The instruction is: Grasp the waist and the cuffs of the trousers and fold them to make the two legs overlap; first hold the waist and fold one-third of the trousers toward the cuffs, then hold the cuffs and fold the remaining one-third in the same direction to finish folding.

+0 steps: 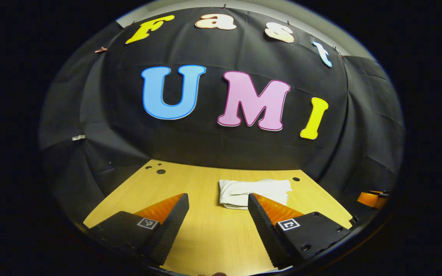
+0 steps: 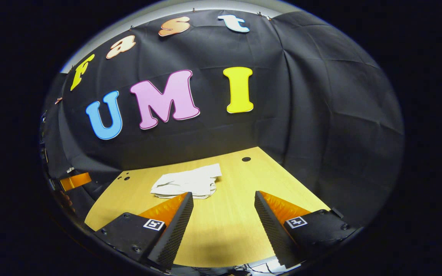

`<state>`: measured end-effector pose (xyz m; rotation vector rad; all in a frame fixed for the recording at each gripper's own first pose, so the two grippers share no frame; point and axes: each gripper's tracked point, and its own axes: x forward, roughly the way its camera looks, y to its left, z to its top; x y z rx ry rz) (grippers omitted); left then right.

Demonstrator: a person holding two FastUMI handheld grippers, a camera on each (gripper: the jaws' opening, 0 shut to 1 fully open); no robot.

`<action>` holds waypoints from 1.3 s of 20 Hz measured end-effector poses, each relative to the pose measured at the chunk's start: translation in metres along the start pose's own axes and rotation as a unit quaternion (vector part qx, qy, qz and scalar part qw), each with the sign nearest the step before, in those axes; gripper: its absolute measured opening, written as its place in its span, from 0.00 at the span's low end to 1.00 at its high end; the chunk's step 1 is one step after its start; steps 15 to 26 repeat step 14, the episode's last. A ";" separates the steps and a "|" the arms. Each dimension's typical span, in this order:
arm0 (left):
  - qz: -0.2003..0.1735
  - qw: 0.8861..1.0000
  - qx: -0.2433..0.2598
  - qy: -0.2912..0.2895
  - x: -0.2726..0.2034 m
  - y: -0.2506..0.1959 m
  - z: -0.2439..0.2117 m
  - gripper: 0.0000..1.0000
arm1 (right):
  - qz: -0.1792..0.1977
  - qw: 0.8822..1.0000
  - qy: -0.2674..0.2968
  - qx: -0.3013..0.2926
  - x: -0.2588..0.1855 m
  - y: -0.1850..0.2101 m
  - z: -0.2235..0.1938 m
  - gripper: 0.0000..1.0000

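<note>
- Left gripper (image 1: pixel 218 201): its two fingers stand wide apart with bare tabletop between them; nothing is held; it hangs above the near part of the wooden table (image 1: pixel 205 237), apart from the cloth.
- White trousers (image 1: pixel 254 193): in the left gripper view they lie as a compact folded bundle on the table, beyond the fingertips and toward the far edge; the bundle sits just behind the tip of the finger on the right side of that view, which overlaps its near edge in the picture; whether the two touch cannot be told.
- Dark round holes (image 1: pixel 161 171) mark the table's far-left corner in the left gripper view, well apart from the trousers; another hole (image 1: pixel 296 179) lies just beside the trousers' far-right corner.
- Right gripper (image 2: pixel 224 197): its jaws are also spread, empty, with bare wood between; it hangs above the near part of the table (image 2: pixel 225 230).
- In the right gripper view the trousers (image 2: pixel 187 181) lie rumpled and folded beyond the finger on the left side of that view, whose tip overlaps their near edge in the picture; a hole (image 2: pixel 246 158) sits near their far-right side.
</note>
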<state>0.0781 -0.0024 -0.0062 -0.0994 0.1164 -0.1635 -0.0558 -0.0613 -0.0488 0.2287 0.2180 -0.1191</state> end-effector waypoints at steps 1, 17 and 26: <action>0.006 1.000 0.005 -0.008 -0.013 0.008 0.001 0.97 | -0.003 1.000 -0.004 -0.003 -0.010 0.004 0.000 0.98; -0.023 1.000 -0.014 0.004 -0.076 -0.012 -0.032 0.97 | 0.029 0.999 0.009 -0.043 -0.087 0.061 -0.039 0.98; -0.023 1.000 -0.014 0.004 -0.076 -0.012 -0.032 0.97 | 0.029 0.999 0.009 -0.043 -0.087 0.061 -0.039 0.98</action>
